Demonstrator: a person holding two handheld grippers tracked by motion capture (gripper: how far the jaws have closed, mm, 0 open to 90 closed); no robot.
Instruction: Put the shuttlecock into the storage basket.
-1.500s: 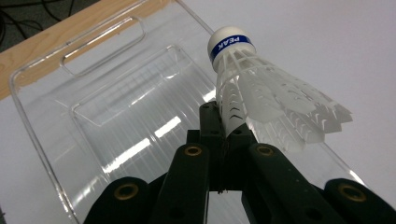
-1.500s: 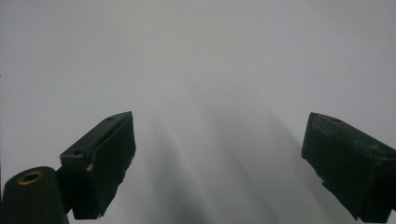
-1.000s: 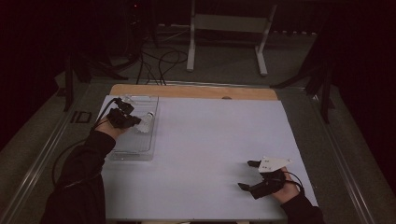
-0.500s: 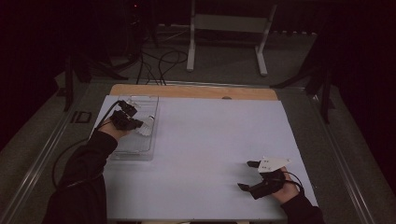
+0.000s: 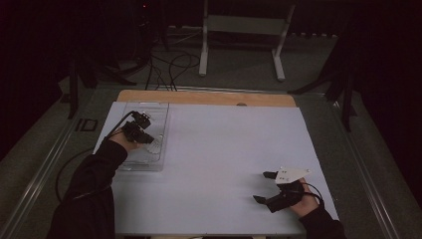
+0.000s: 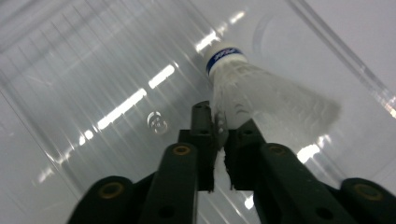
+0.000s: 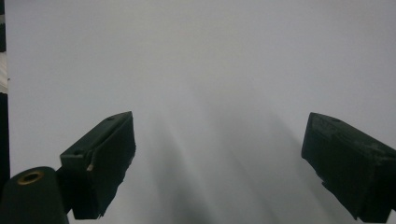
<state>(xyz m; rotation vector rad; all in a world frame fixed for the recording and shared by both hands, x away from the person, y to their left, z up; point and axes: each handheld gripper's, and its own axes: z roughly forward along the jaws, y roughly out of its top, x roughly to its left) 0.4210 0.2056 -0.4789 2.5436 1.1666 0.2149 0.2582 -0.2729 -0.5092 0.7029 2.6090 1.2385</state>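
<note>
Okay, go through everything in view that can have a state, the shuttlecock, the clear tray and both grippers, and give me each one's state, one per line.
Shuttlecock: lying on its side in the tray, feather edge pinched.
Clear plastic tray: lidless, flat on the white table cover.
Left gripper: fingers just been opening slightly, shuttlecock feathers between them and touching.
Right gripper: fingers wide open, nothing between them, low over the cover.

Two hands, two black grippers

The left black two-jaw gripper [image 5: 143,130] reached out far on a long dark sleeve [image 5: 92,191]; its jaws had just been opening a tiny bit, still nearly together with a bit of white feather pinched between them. The right black two-jaw gripper [image 5: 265,187] sat low and near, jaws spread wide apart.
</note>
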